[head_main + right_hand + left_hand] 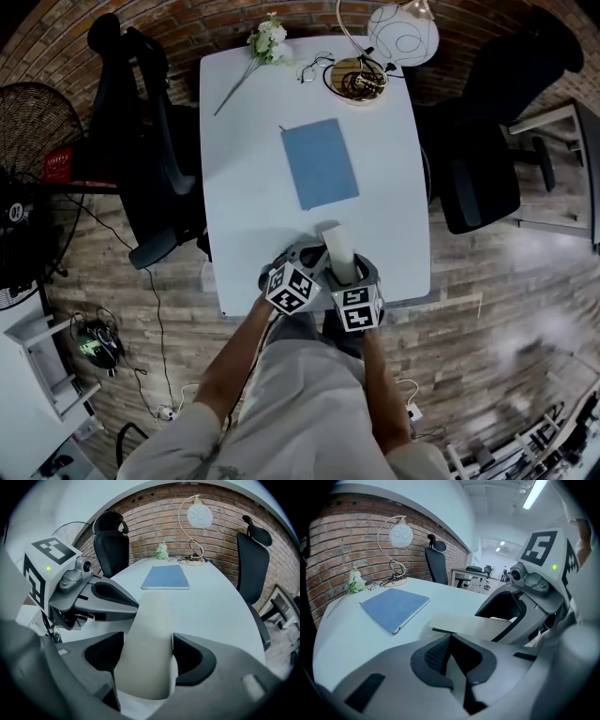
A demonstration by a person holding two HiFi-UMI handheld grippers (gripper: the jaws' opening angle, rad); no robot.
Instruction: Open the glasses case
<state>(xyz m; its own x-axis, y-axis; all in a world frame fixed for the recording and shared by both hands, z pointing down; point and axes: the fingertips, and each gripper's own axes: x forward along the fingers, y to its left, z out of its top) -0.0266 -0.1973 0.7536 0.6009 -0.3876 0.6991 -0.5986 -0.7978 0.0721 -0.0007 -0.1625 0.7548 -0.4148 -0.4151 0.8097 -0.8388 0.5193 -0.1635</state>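
A cream glasses case point(337, 247) lies closed over the front edge of the white table point(246, 220). My right gripper point(343, 274) is shut on it; in the right gripper view the case point(147, 634) fills the gap between the two dark pads of my right gripper point(148, 656). My left gripper point(315, 255) comes in from the left. Its jaws are closed together, with the tips pinched at the case's near edge point(468, 625), as the left gripper view point(450, 637) shows. The case's far end points at the notebook.
A blue notebook point(320, 164) lies mid-table. At the far end are a white flower point(267, 42), a round tray of cables point(356, 77) and a globe lamp point(403, 33). Black office chairs point(150, 141) point(487, 131) flank the table. A fan point(28, 141) stands at the left.
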